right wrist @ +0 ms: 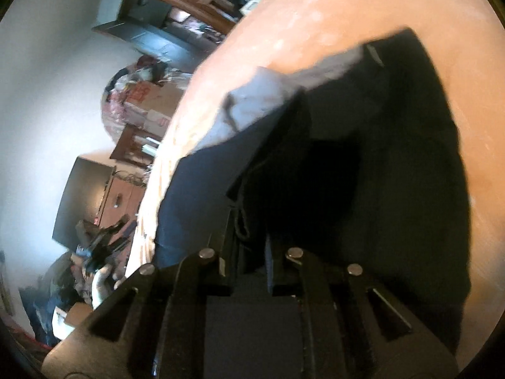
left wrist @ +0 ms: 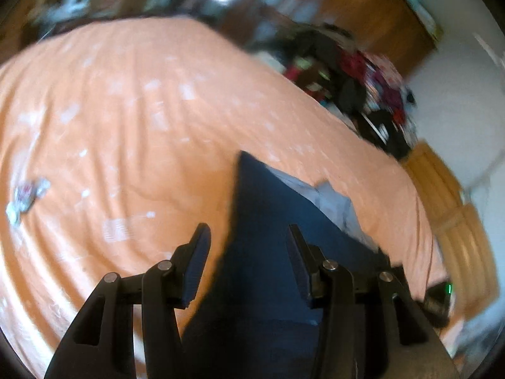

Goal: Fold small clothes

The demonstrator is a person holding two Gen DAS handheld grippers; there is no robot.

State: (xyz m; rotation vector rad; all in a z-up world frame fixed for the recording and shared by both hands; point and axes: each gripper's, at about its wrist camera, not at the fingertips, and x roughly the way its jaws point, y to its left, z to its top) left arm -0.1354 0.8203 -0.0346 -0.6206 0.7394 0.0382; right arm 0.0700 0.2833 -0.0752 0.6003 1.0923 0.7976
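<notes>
Navy garment on orange bedsheet; left hand-held gripper agape, right hand-held gripper pinching its fabric.

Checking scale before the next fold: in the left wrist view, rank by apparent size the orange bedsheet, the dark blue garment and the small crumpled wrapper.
1. Orange bedsheet
2. Dark blue garment, enlarged by nearness
3. Small crumpled wrapper

The right gripper is pinched tight on the dark blue cloth. A pale grey piece sticks out from under it. Both lie on the orange bed sheet. Cardboard boxes sit beside the bed.
</notes>
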